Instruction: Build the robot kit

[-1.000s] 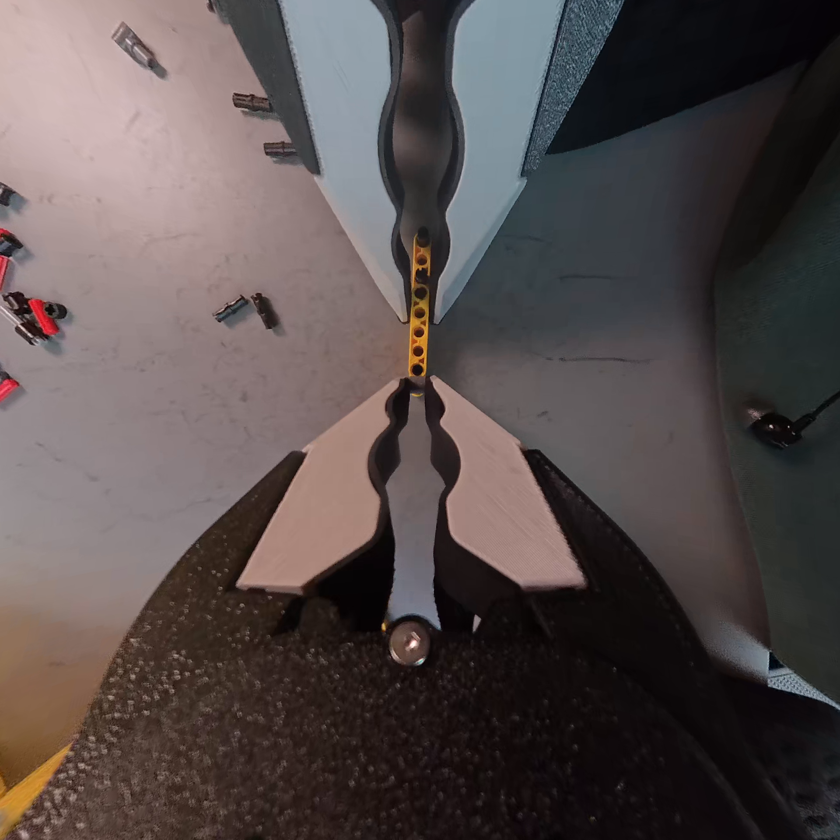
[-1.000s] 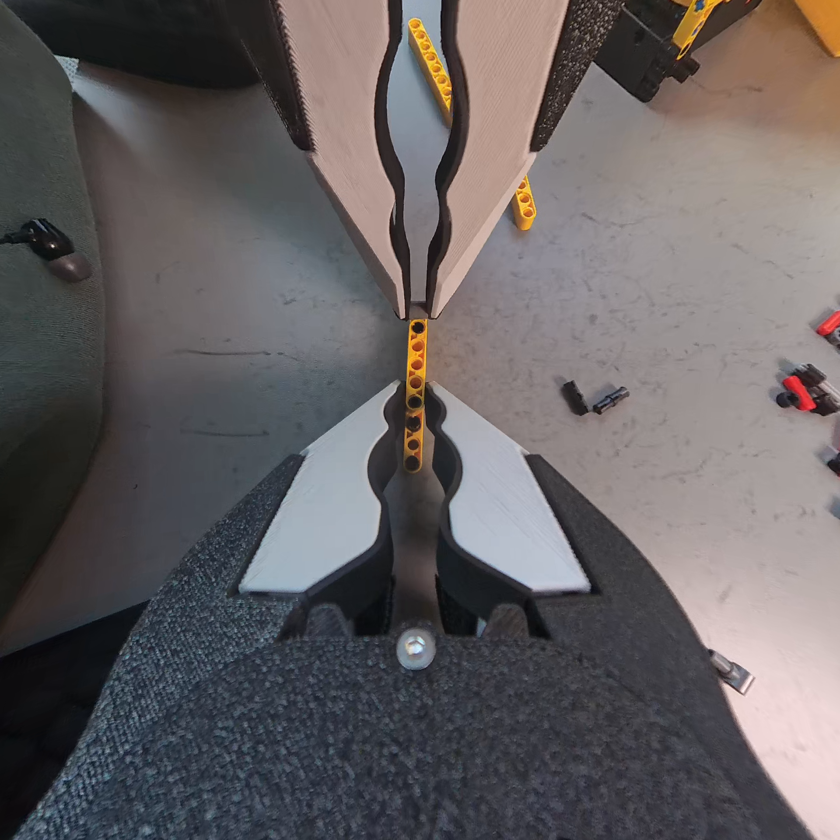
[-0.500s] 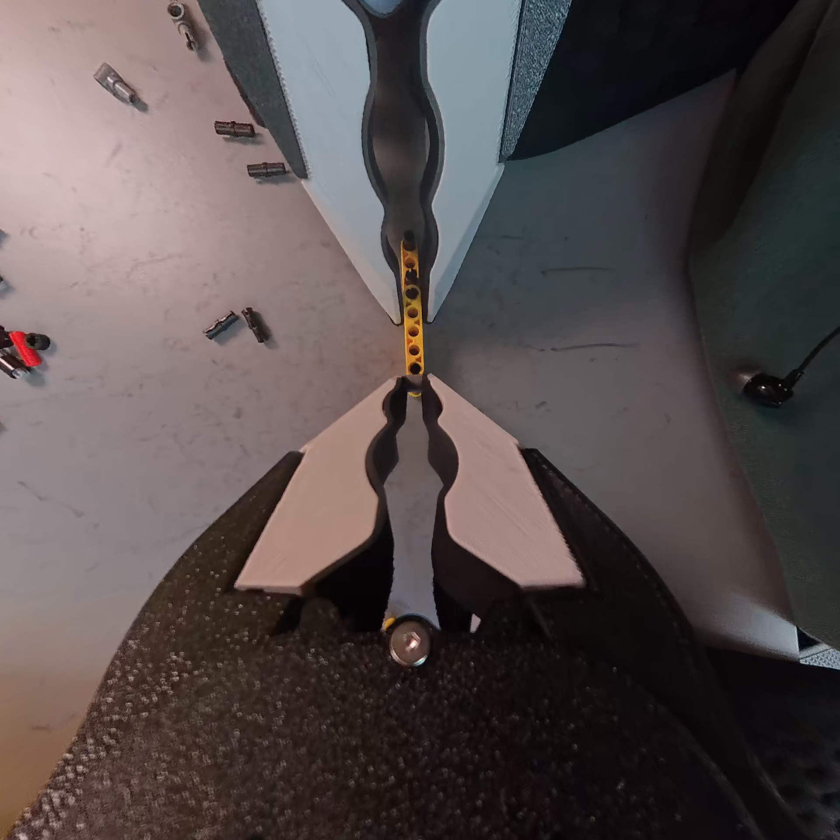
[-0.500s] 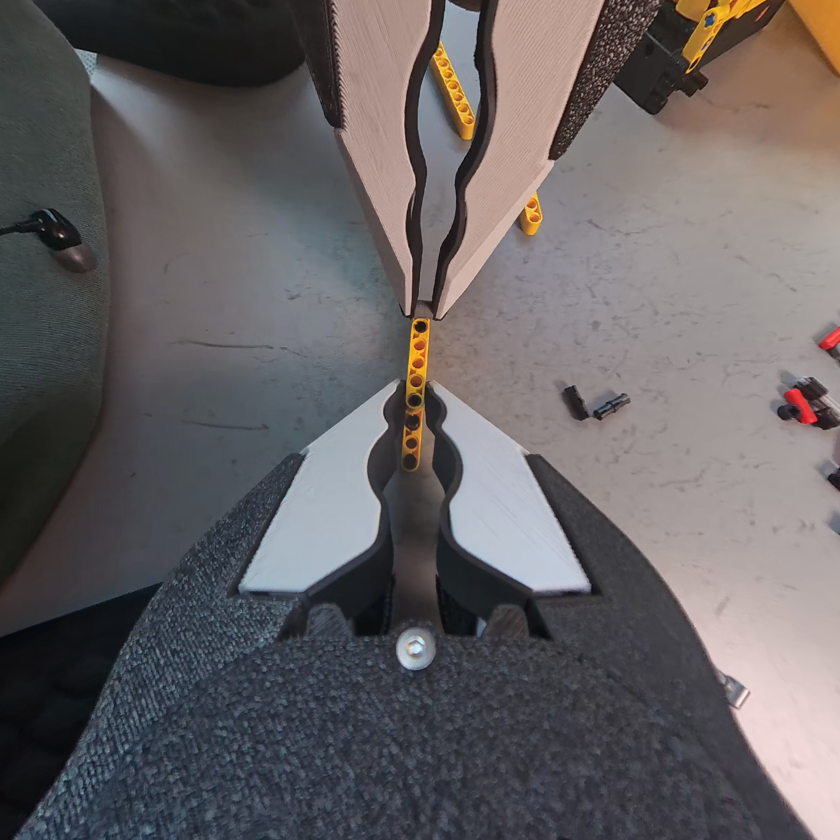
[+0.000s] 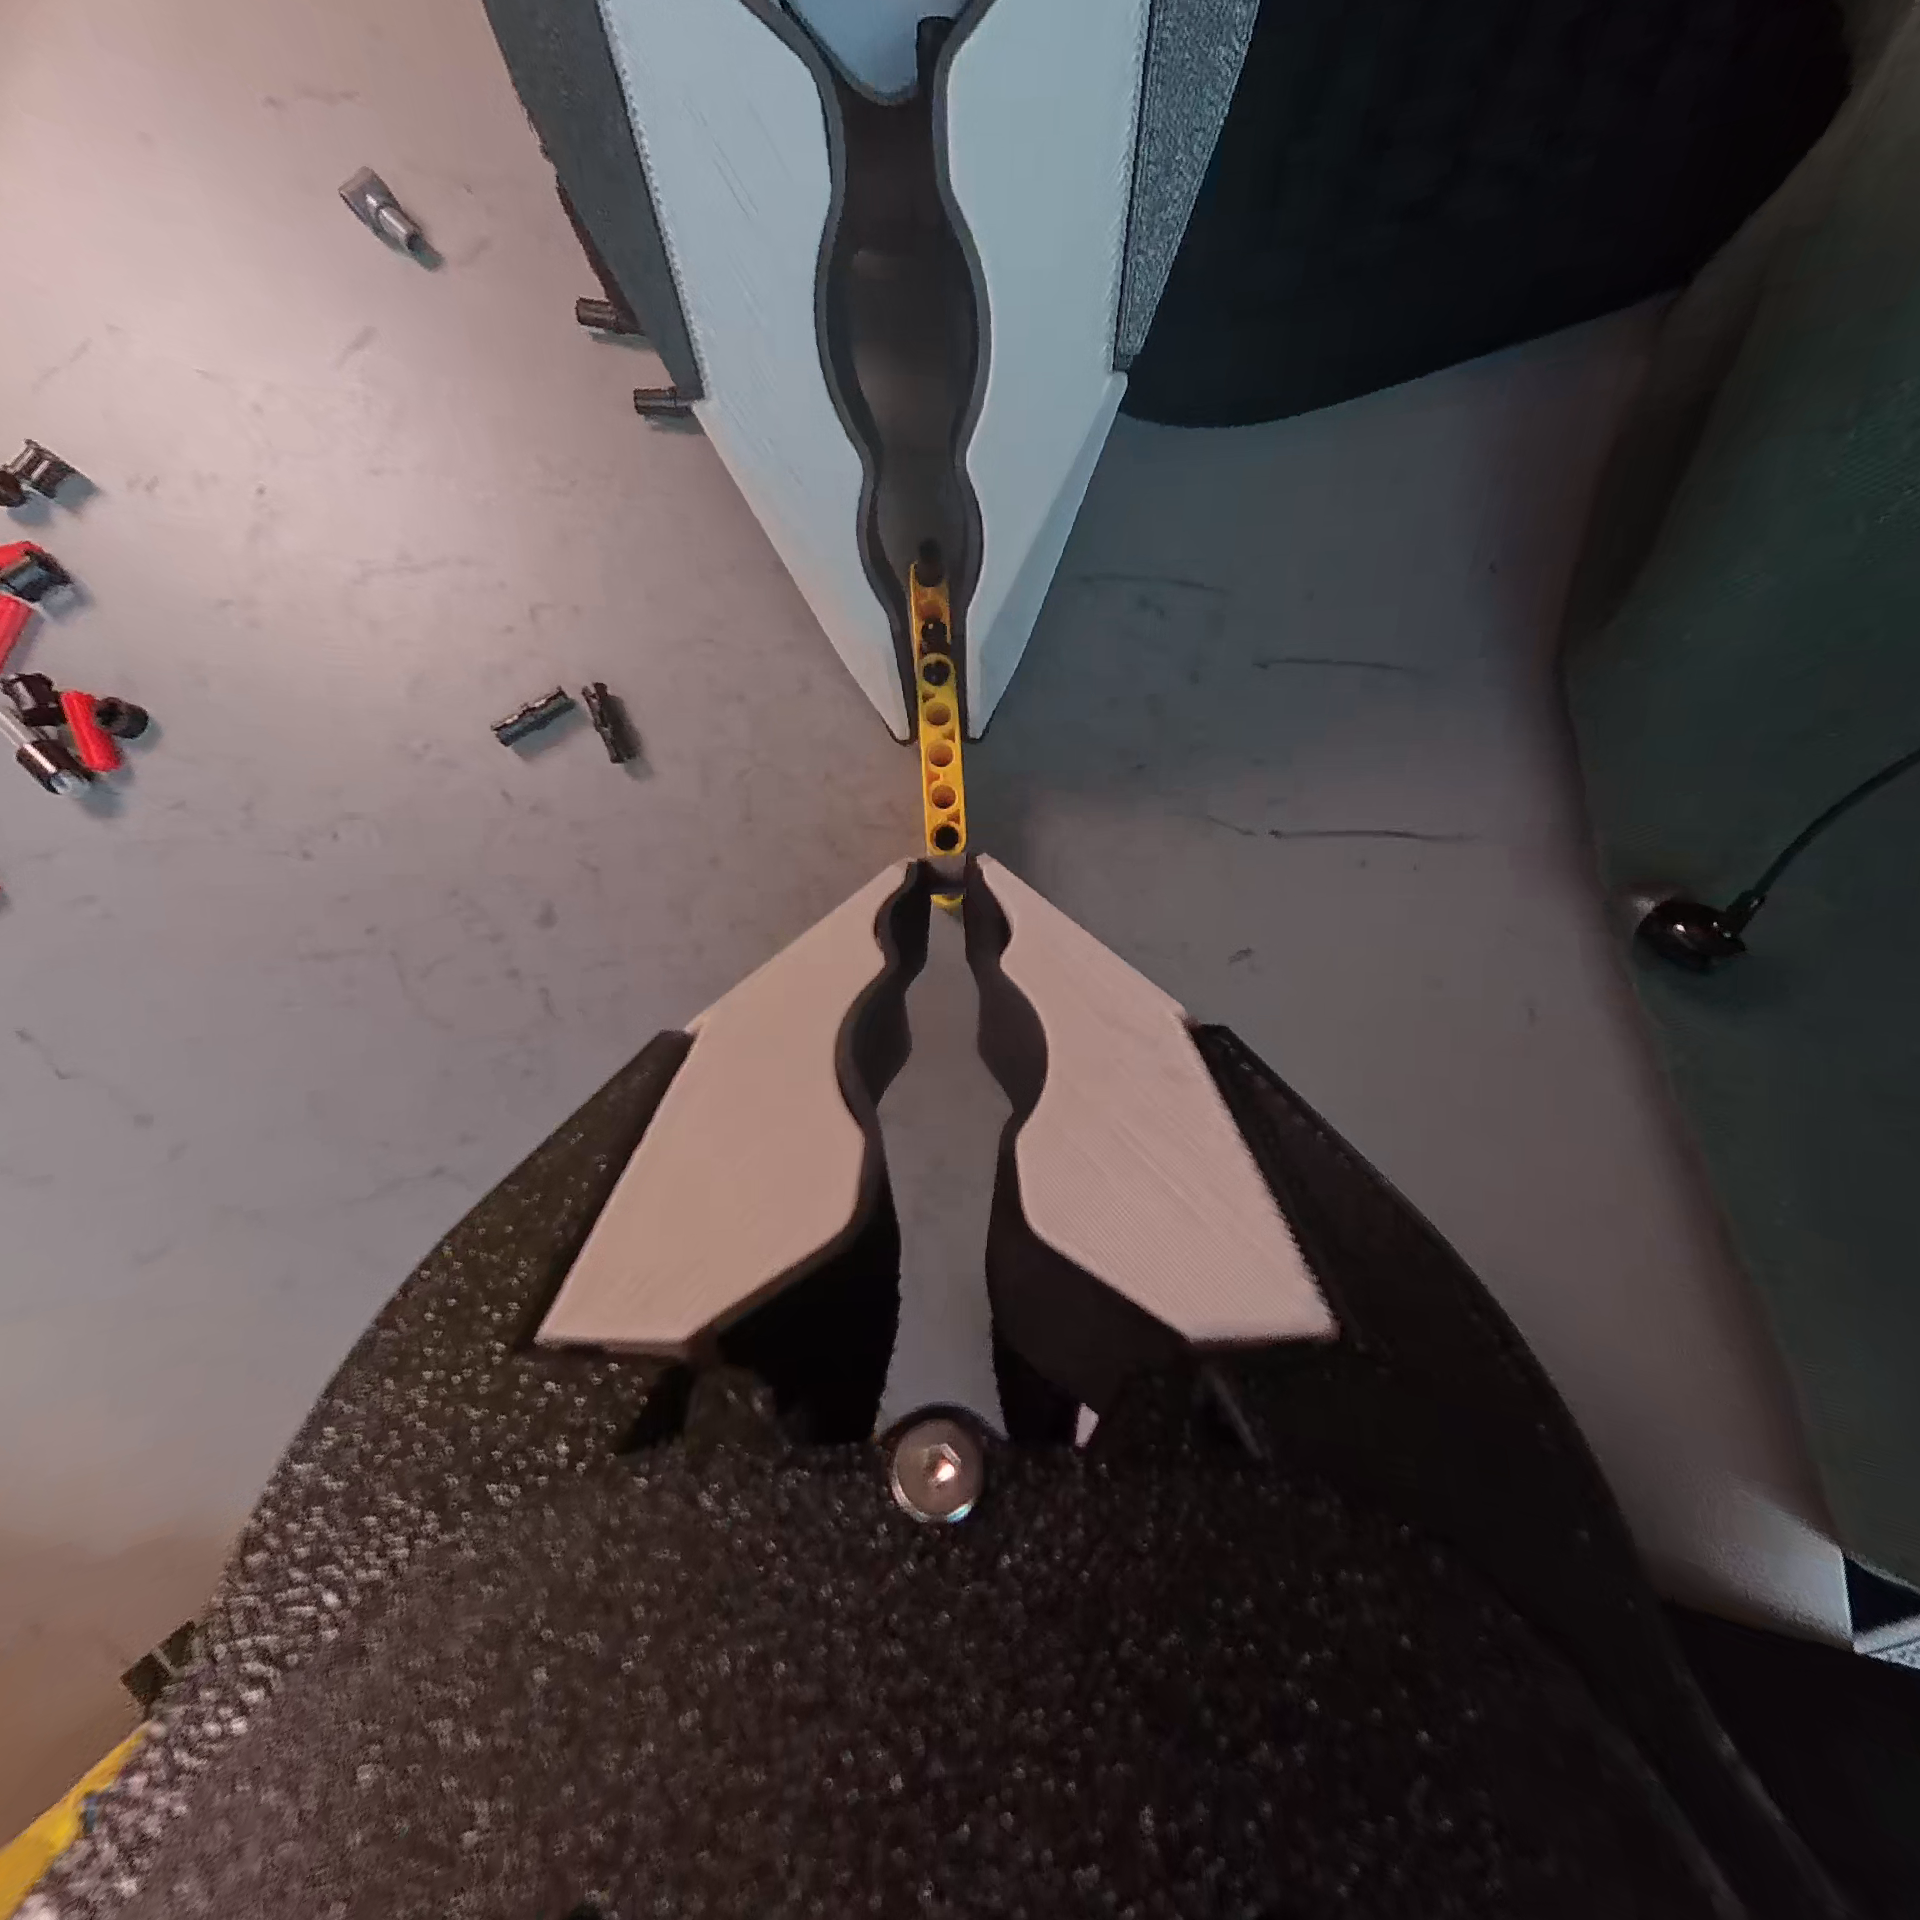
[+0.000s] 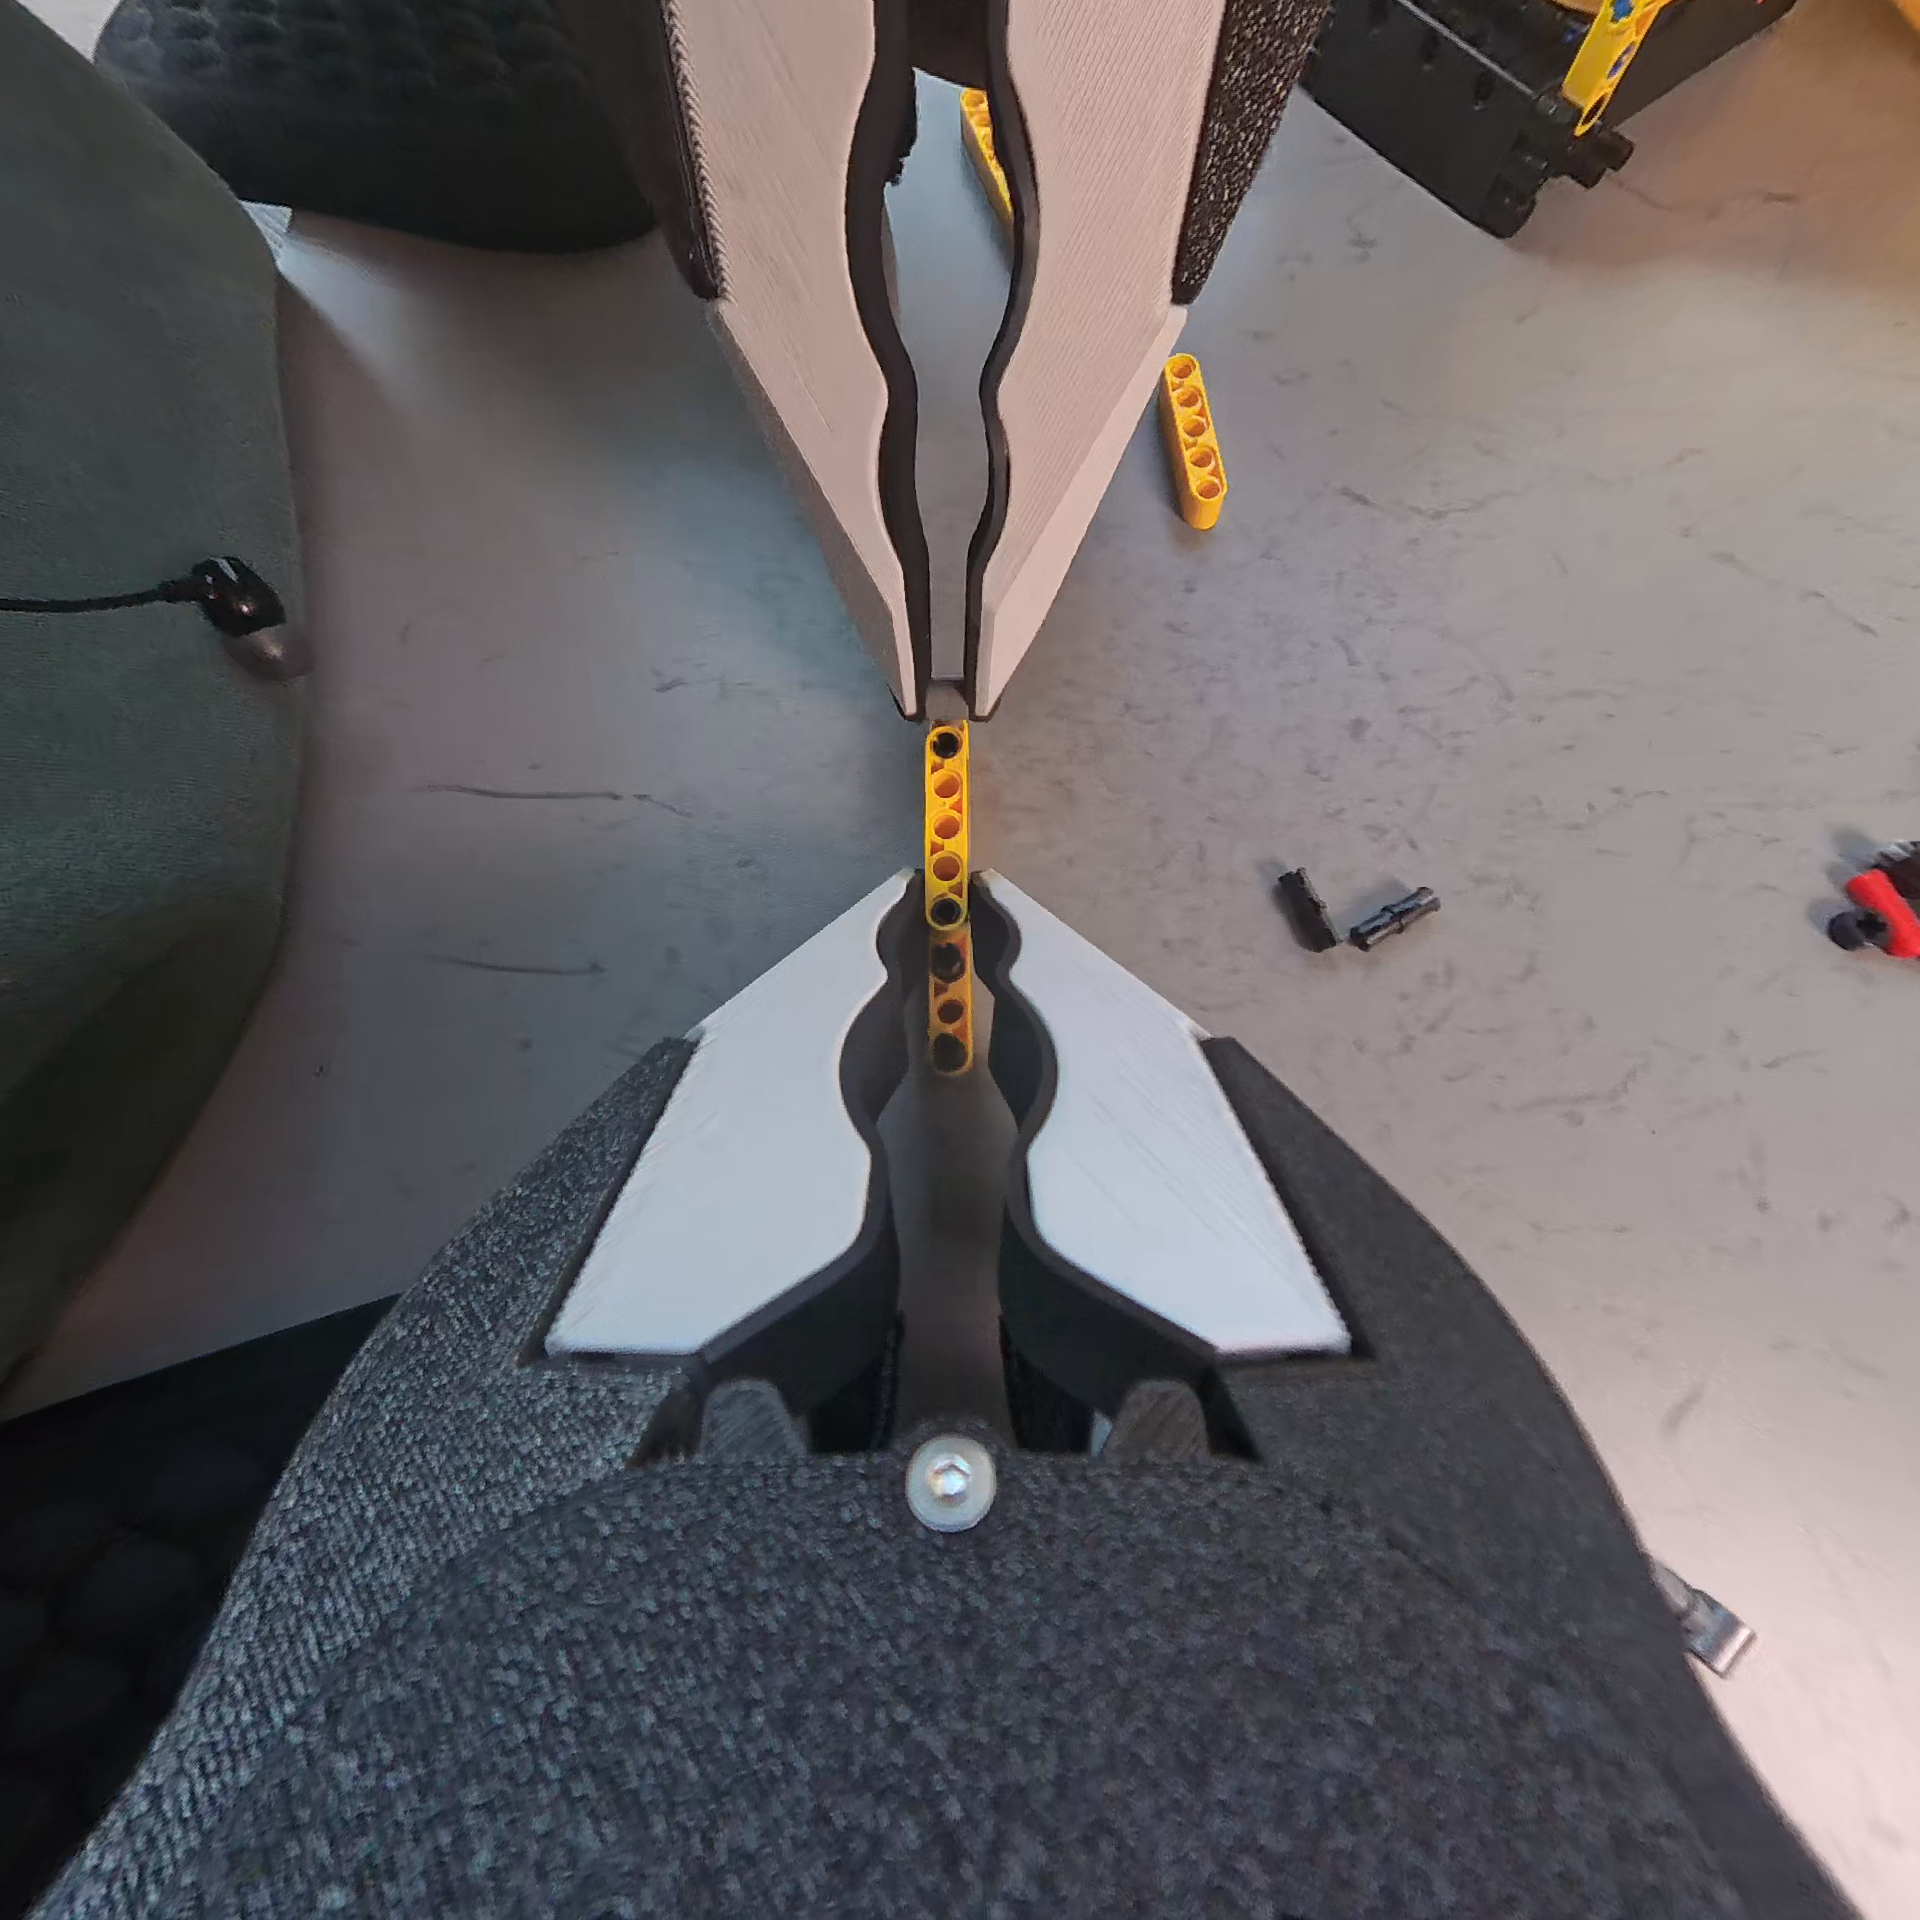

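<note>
The two claws face each other tip to tip over the grey desk [image 6: 1455, 675], with a yellow holed beam [image 6: 947, 831] bridging the space between them. The right claw [image 6: 947, 883] is clamped on one end of the beam: several holes' worth of it lies back between the fingers, and the rest sticks out forward past the tips. The left claw [image 5: 945, 871] is closed on the beam's other end, pinching only the last bit at its very tips. In the right wrist view the left claw comes down from the top edge, and its tips meet the beam's far end at a small grey piece whose nature is hard to make out.

The beam's long axis runs straight along the line from one claw to the other, its holed face turned up to both cameras. It appears to be held clear of the desk, though how high cannot be told.

Near the desk's edge beside a dark green cushioned surface [image 6: 125, 727], a black corded knob [image 6: 234, 608] rests. Two small black pins [image 6: 1356, 914] lie on the desk well off to one side, with red and black parts [image 5: 62, 727] farther out. A second yellow beam [image 6: 1195, 442] lies just beside the left claw; another is partly hidden behind it. A black block assembly [image 6: 1475, 114] is cut off at the top edge.
</note>
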Action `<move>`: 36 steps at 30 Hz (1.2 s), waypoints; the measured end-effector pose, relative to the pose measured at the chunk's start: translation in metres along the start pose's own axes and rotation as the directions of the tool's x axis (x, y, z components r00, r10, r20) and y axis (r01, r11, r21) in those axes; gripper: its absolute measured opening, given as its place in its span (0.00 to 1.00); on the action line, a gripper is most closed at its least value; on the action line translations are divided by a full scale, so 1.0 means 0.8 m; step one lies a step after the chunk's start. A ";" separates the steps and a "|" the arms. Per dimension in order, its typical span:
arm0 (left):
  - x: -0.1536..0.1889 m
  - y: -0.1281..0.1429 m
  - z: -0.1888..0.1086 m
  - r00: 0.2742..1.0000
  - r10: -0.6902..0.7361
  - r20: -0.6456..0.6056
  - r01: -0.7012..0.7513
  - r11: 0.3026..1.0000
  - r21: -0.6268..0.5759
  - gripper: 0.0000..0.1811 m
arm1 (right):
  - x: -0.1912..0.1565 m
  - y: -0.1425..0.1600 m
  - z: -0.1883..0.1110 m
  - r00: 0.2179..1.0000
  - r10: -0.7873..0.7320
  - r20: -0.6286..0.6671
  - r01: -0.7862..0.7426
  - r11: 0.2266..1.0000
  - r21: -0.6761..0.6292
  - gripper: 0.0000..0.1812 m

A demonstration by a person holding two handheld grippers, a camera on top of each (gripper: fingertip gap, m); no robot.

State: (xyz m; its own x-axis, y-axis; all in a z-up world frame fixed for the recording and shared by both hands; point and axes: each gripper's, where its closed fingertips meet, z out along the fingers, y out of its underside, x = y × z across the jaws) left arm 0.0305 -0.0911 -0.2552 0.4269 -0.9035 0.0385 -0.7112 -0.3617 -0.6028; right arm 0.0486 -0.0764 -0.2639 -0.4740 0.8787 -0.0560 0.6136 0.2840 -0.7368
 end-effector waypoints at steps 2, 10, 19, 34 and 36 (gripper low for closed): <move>0.003 0.000 0.000 1.000 0.021 0.015 -0.021 1.000 -0.011 0.03 | -0.001 0.000 0.000 1.000 -0.003 0.003 0.003 1.000 0.000 0.04; 0.005 -0.001 -0.001 0.993 -0.014 0.117 0.000 0.994 0.114 0.03 | 0.000 0.000 0.000 1.000 0.006 0.003 -0.006 1.000 0.001 0.04; 0.004 0.002 -0.001 0.986 -0.149 0.081 0.143 0.987 0.072 0.03 | -0.001 0.001 0.000 1.000 -0.011 0.000 0.011 1.000 0.000 0.04; 0.004 -0.002 0.003 0.993 -0.115 0.025 0.117 0.983 -0.140 0.03 | -0.002 0.003 -0.001 1.000 -0.023 0.004 0.023 1.000 0.005 0.04; 0.006 -0.002 0.004 0.994 -0.080 0.068 0.088 0.986 -0.140 0.03 | -0.003 0.003 -0.001 1.000 -0.028 0.006 0.028 1.000 0.005 0.04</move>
State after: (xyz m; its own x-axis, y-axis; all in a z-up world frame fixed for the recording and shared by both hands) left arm 0.0358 -0.0942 -0.2564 0.5192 -0.8541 0.0319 -0.7419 -0.4689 -0.4792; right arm 0.0518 -0.0779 -0.2648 -0.4947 0.8682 -0.0398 0.5973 0.3064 -0.7412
